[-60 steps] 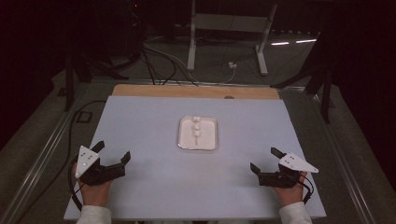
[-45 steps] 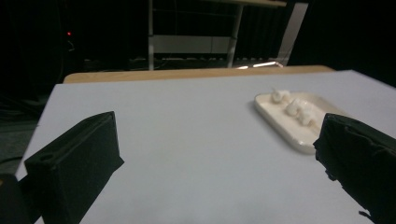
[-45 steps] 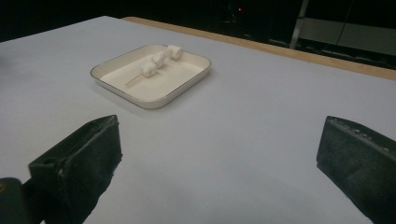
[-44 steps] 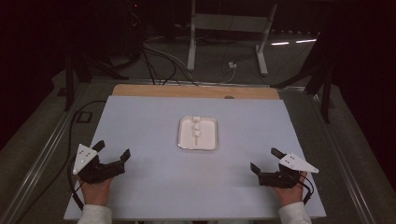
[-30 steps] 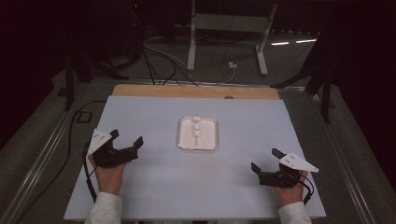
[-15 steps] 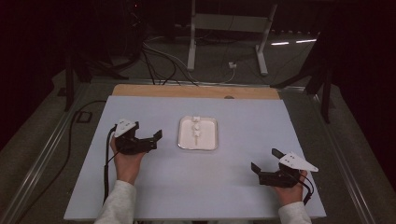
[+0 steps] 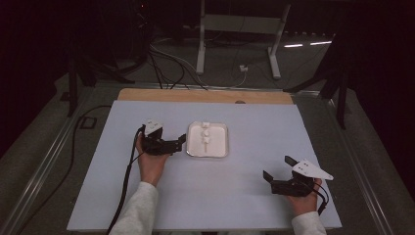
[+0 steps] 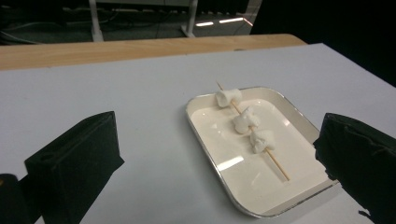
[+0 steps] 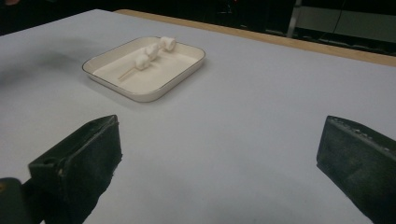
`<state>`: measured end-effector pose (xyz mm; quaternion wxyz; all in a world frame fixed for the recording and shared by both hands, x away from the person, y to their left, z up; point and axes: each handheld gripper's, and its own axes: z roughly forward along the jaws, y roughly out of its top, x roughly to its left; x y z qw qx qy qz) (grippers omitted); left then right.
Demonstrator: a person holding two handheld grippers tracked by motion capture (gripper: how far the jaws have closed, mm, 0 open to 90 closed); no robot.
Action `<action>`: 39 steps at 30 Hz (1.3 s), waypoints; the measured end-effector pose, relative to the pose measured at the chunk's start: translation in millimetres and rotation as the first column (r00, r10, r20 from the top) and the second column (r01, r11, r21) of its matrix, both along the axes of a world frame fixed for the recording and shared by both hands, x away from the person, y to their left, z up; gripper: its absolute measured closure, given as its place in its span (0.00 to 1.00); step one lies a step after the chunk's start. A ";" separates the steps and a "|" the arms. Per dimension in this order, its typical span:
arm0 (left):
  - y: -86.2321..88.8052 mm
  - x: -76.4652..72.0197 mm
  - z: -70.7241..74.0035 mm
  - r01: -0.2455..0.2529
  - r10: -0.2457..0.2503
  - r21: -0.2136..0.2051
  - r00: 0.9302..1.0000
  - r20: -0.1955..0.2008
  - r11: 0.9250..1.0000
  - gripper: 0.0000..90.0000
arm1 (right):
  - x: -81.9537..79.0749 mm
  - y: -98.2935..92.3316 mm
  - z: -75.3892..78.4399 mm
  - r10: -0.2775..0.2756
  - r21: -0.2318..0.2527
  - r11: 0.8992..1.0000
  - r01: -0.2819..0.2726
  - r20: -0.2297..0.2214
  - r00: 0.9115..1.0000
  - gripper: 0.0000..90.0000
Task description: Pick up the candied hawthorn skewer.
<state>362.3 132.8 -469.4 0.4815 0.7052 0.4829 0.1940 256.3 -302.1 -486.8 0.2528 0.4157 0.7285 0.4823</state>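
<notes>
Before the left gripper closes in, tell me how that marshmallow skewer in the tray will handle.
The skewer looks thin, so probably light and stiff but snappable. Its three marshmallows look soft and may squash or slide along the stick. Lying flat in the tray, it could roll when nudged.

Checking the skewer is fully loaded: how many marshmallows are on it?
3, all threaded on the skewer in the tray: one by the pointed tip, one mid-skewer, one nearest the bare end.

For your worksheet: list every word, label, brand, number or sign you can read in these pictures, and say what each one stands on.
None: no readable text on the tray, the skewer of marshmallows, the table, the left gripper or the right gripper.
</notes>
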 end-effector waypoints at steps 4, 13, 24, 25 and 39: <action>-9.8 4.7 -6.5 0.009 -0.009 0.010 1.000 -0.017 1.000 0.01 | 0.0 0.2 -0.1 0.000 -0.003 1.000 0.000 0.001 1.000 0.00; -33.6 12.5 -19.8 0.021 -0.020 0.054 0.999 -0.035 0.998 0.01 | -0.1 0.6 -0.2 0.001 -0.003 1.000 -0.001 0.001 1.000 0.00; -61.6 19.4 -32.8 0.034 -0.026 0.091 0.995 -0.095 0.995 0.01 | 0.2 0.3 -0.4 0.001 -0.001 1.000 -0.001 -0.001 1.000 0.00; -63.9 20.1 -34.4 0.036 -0.026 0.099 0.994 -0.102 0.994 0.01 | 0.1 0.2 -0.3 0.000 0.000 1.000 0.000 -0.002 1.000 0.00; -91.1 23.4 -48.2 0.065 -0.034 0.210 0.988 -0.148 0.975 0.07 | 0.4 0.2 -0.6 0.000 0.000 1.000 0.000 -0.003 1.000 0.00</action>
